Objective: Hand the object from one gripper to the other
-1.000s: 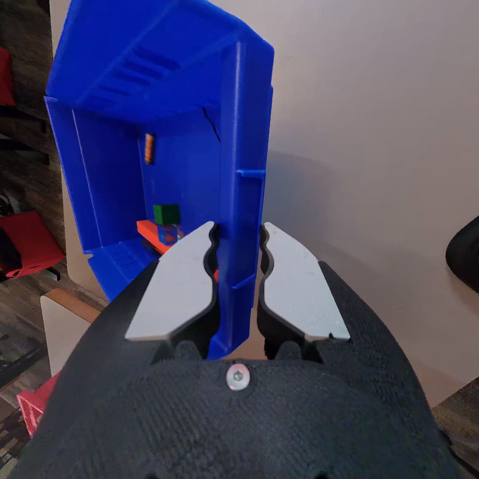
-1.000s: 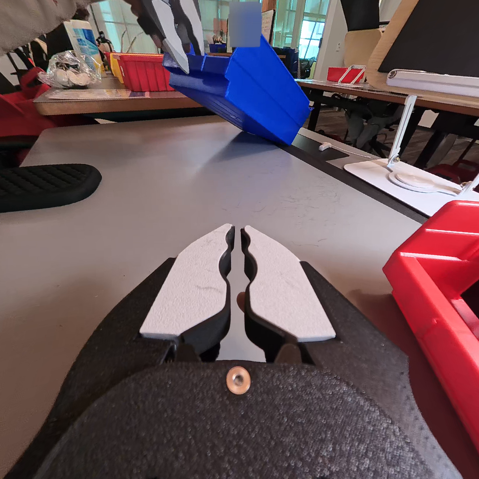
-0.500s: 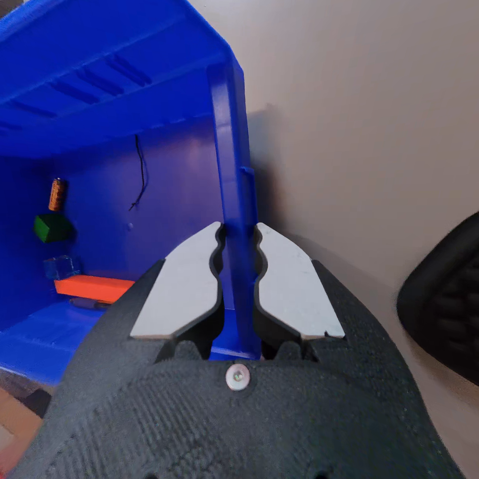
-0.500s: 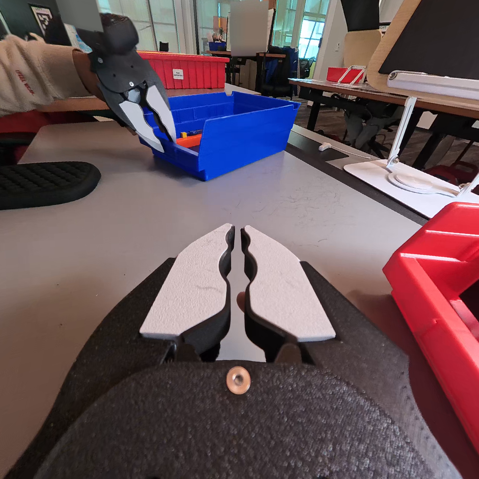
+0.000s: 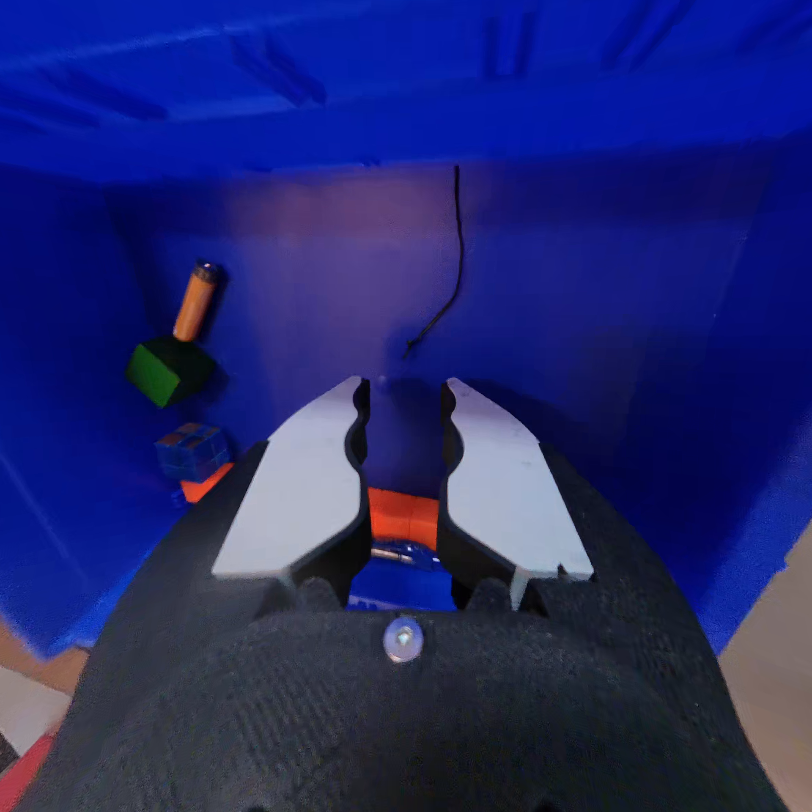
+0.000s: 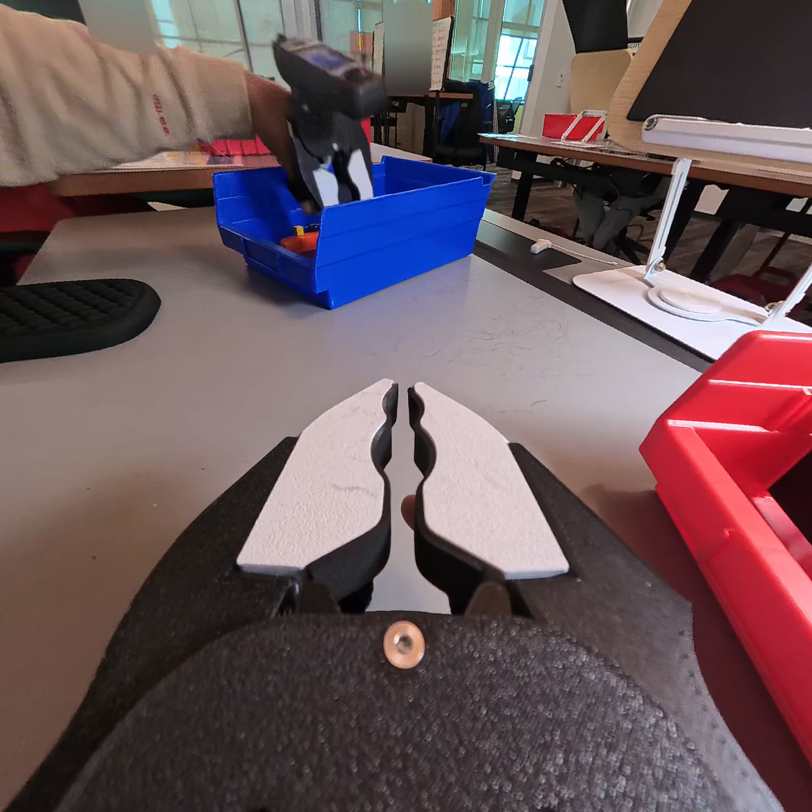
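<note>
A blue bin [image 6: 395, 237] stands on the grey table [image 6: 219, 417] at the far middle. My left gripper [image 5: 404, 386] is open and empty, and points down inside the bin [image 5: 615, 307]. An orange block [image 5: 402, 512] lies between the bases of its fingers, with a small blue and metal piece [image 5: 402, 558] beside it. A green cube [image 5: 167, 373], an orange battery [image 5: 196, 303] and a clear blue cube [image 5: 193, 452] lie to the left. The left gripper also shows in the right wrist view [image 6: 340, 184]. My right gripper [image 6: 403, 389] is shut and empty, low over the near table.
A red bin [image 6: 725, 483] stands close on the right of my right gripper. A black ribbed pad [image 6: 66, 316] lies on the left. A white stand base [image 6: 685, 299] sits at the right edge. A person's sleeve [image 6: 110, 101] reaches in from the left. One gripper's finger ends stand about 40 centimetres off the other's. My left tips are roughly 8 centimetres from the orange block [image 5: 402, 512]. Measured from the fingertips, the orange battery [image 5: 196, 303] is 8 centimetres or so from the left gripper and 40 centimetres from the right.
The left gripper lowered the tilted blue bin flat onto the table, let go of its wall, opened and moved in over the bin's contents. The right gripper has not moved.
</note>
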Tool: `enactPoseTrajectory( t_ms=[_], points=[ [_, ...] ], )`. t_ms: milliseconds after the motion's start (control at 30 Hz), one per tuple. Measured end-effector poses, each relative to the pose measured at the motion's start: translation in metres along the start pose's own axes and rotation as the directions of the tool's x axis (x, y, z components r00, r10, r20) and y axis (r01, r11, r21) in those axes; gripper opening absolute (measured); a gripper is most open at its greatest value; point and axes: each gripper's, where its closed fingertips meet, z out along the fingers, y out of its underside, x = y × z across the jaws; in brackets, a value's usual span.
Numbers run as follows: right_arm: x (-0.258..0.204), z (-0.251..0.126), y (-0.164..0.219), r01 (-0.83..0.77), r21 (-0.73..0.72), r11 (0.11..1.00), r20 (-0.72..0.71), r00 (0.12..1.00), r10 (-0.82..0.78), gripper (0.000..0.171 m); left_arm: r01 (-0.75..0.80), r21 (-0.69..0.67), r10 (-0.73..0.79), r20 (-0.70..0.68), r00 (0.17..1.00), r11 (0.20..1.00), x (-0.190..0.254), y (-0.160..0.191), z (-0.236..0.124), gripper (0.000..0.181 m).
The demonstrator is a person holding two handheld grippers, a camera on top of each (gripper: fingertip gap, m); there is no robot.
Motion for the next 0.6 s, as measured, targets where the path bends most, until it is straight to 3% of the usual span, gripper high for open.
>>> enactPoseTrajectory(
  t_ms=[167, 300, 400, 600],
  points=[
    [0.001, 0.0, 0.001, 0.005, -0.007, 1.0, 0.0, 1.0, -0.005, 0.004, -0.031, -0.04, 0.028, -0.074, 0.997, 0.999, 0.001, -0.005, 0.018, 0.027],
    [0.001, 0.0, 0.001, -0.005, -0.007, 1.0, 0.011, 1.0, 0.005, 0.004, -0.036, -0.044, 0.03, -0.122, 0.992, 0.998, 0.008, -0.007, 0.021, 0.002],
    [0.001, -0.001, 0.0, -0.002, -0.003, 1.0, 0.012, 1.0, 0.002, 0.004, -0.006, -0.035, 0.003, -0.102, 0.995, 0.999, 0.009, -0.006, 0.02, 0.003],
    [-0.004, -0.002, -0.006, -0.002, 0.029, 1.0, 0.03, 1.0, 0.001, 0.005, 0.144, 0.209, -0.129, -0.082, 0.988, 0.967, 0.019, -0.02, -0.023, 0.002]
  ],
)
